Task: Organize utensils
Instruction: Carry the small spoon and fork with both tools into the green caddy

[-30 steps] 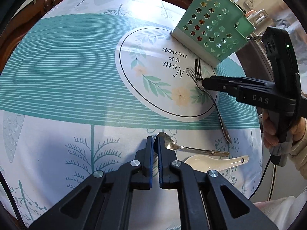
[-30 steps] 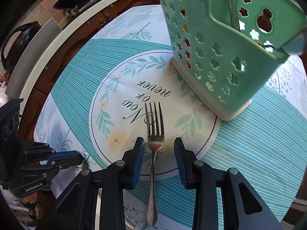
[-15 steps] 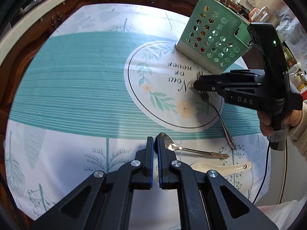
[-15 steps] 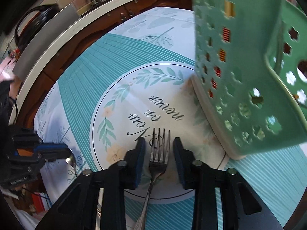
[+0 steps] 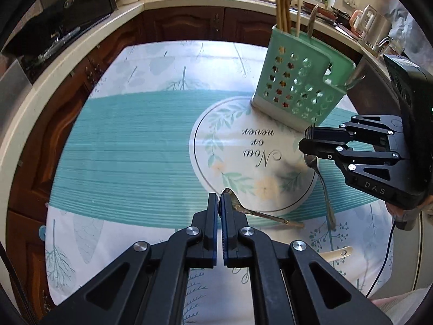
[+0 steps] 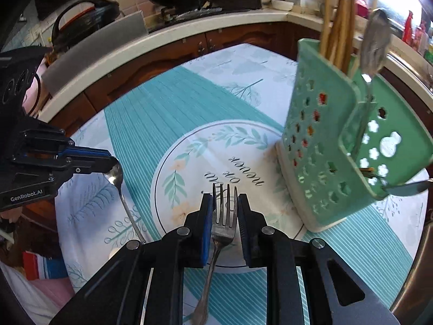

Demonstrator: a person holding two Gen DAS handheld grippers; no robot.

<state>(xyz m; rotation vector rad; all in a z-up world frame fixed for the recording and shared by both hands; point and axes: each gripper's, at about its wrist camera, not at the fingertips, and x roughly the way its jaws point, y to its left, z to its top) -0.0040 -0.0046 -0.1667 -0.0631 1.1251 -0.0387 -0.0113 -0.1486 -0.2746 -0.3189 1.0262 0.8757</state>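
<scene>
My left gripper [image 5: 218,198] is shut on the bowl of a metal spoon [image 5: 259,212], whose handle slants down to the right over the tablecloth. My right gripper [image 6: 224,201] is shut on the head of a metal fork [image 6: 222,218], with the tines sticking out past the pads. In the left wrist view the fork [image 5: 323,189] hangs handle-down from the right gripper [image 5: 307,139]. In the right wrist view the left gripper [image 6: 109,162] holds the spoon [image 6: 120,187] at the far left. A green perforated utensil caddy [image 6: 338,149] [image 5: 297,89] stands upright behind the fork.
Wooden chopsticks [image 5: 281,2] and a metal spoon [image 6: 374,46] stand in the caddy. A white ceramic spoon [image 5: 335,253] lies on the tablecloth [image 5: 130,146] near its front right edge. Dark cabinets and a pale counter [image 5: 81,54] curve around the table's far side.
The right jaws closed on the fork's head and lifted it off the cloth. Both grippers rose, the left one carrying the spoon, so the table looks farther away.
</scene>
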